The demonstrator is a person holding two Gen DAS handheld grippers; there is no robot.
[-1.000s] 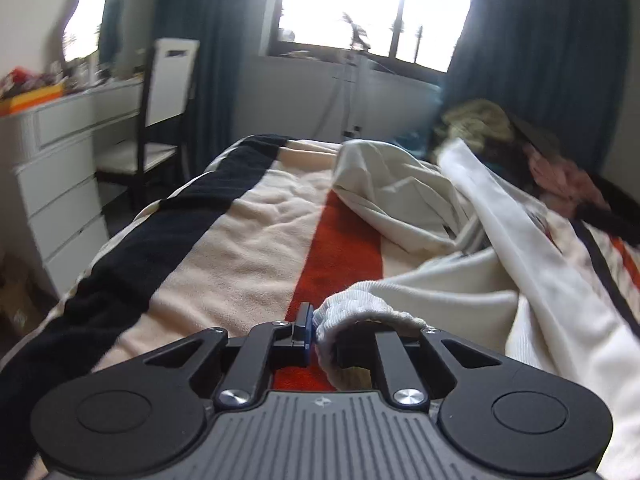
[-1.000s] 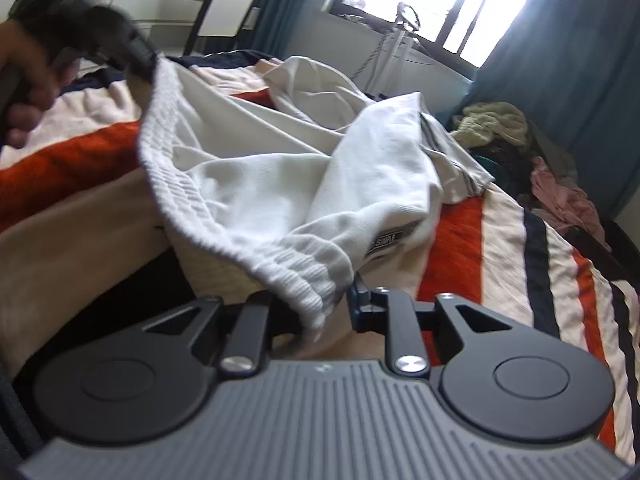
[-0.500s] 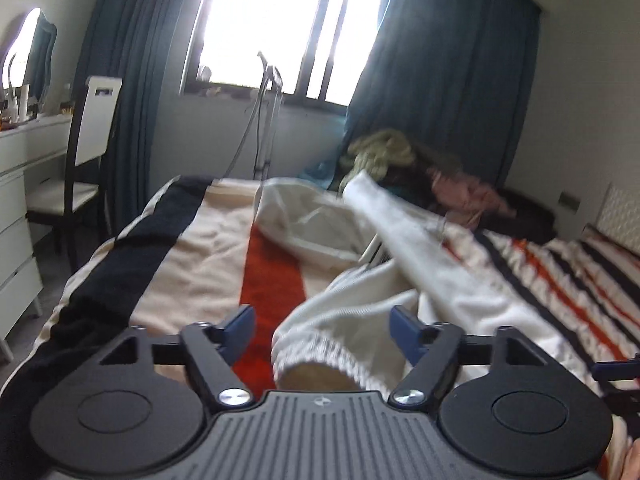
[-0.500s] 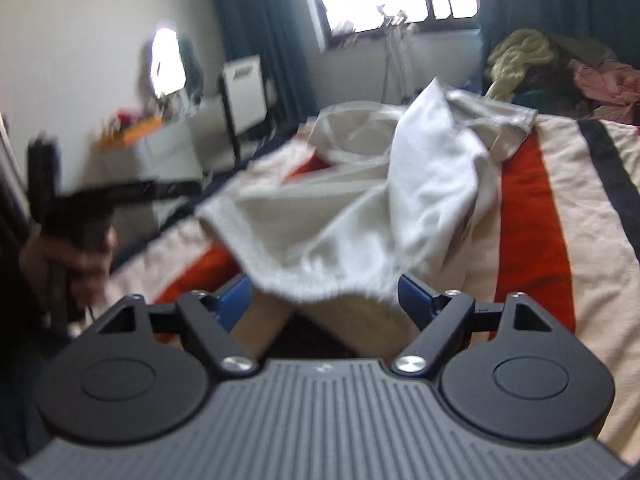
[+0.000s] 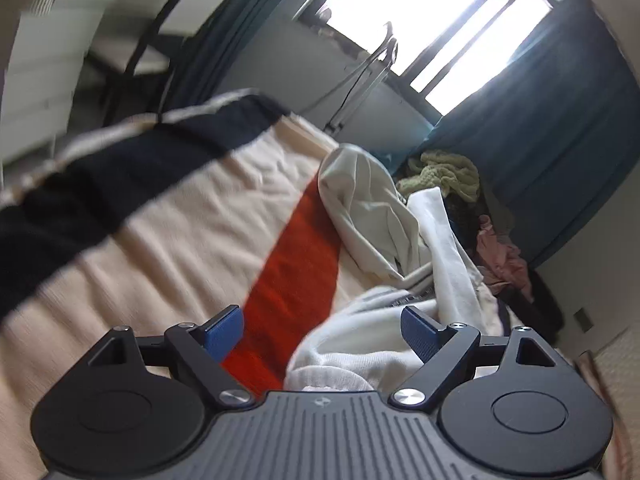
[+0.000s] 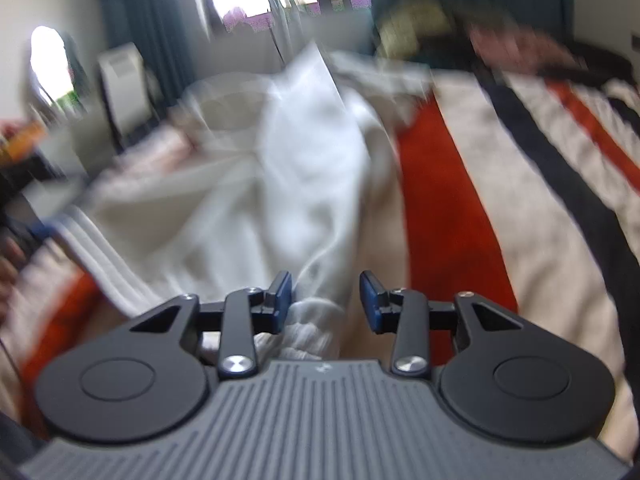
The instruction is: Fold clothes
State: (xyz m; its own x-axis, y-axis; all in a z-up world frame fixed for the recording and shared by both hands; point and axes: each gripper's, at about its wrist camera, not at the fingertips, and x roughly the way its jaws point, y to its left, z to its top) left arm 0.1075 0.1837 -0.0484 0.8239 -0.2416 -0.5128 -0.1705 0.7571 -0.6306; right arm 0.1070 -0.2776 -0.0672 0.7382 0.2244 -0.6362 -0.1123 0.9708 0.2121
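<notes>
A white garment (image 5: 436, 248) with a ribbed hem lies crumpled on the striped bed cover (image 5: 168, 248). My left gripper (image 5: 322, 332) is open; the ribbed hem (image 5: 340, 364) lies loose between and below its blue pads. In the blurred right wrist view the same garment (image 6: 288, 168) spreads ahead. My right gripper (image 6: 326, 300) is open, narrower than the left, with a ribbed cuff (image 6: 312, 328) lying between its pads, not clamped.
A heap of other clothes (image 5: 452, 176) lies at the bed's far end by the blue curtains (image 5: 560, 128). A white dresser (image 5: 44, 60) and chair (image 5: 152, 44) stand left of the bed. The bed cover (image 6: 480, 184) stretches right.
Both grippers were shut on the white garment's ribbed hem a second ago and have opened, dropping it on the bed. The right jaws have since narrowed around the cuff. Both cameras have swung.
</notes>
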